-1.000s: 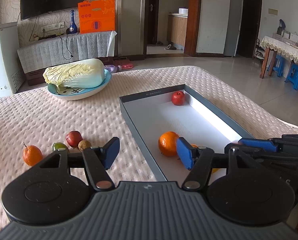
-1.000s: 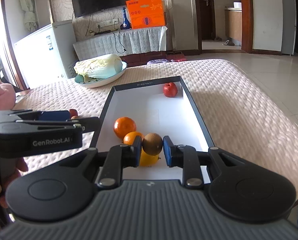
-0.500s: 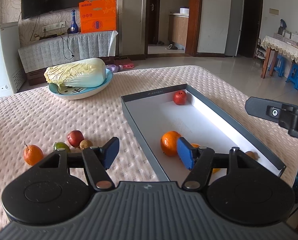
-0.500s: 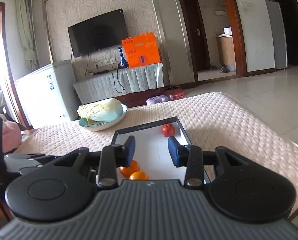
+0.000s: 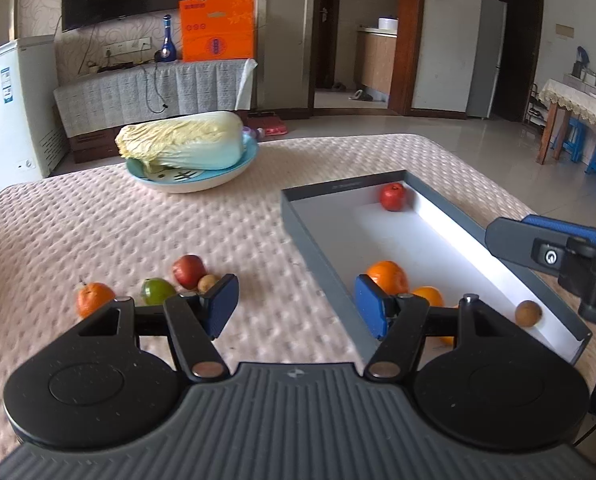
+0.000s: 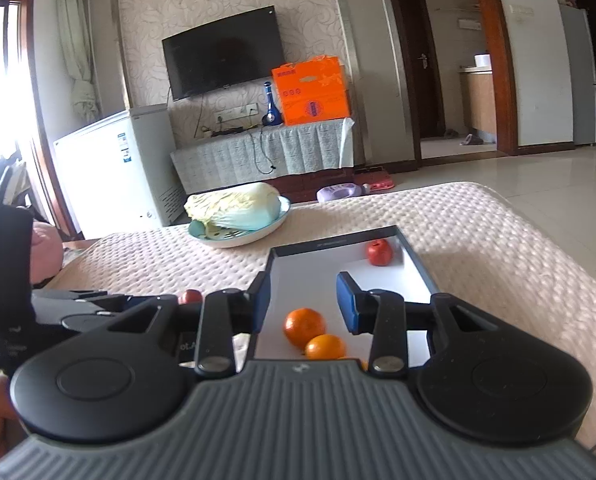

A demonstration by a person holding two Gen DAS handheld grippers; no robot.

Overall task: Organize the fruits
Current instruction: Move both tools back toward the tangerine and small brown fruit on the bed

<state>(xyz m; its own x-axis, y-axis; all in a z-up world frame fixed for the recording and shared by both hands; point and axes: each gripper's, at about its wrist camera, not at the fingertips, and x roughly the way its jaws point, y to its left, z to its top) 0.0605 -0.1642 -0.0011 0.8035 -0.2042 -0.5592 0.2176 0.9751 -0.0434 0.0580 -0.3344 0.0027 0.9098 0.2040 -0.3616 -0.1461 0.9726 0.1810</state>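
Observation:
A grey box tray with a white floor holds a red apple, two oranges and a brown kiwi at its near right wall. On the cloth left of it lie an orange, a green fruit, a red apple and a small brown fruit. My left gripper is open and empty, hovering between the loose fruits and the tray. My right gripper is open and empty, raised over the tray's near end.
A blue plate with a napa cabbage stands at the back of the table. The table's pink cloth ends at the right over tiled floor. The right gripper's body shows at the tray's right.
My right gripper opened and let the kiwi go into the tray, then lifted up and back. The kiwi now lies by the near right wall. My left gripper barely moved.

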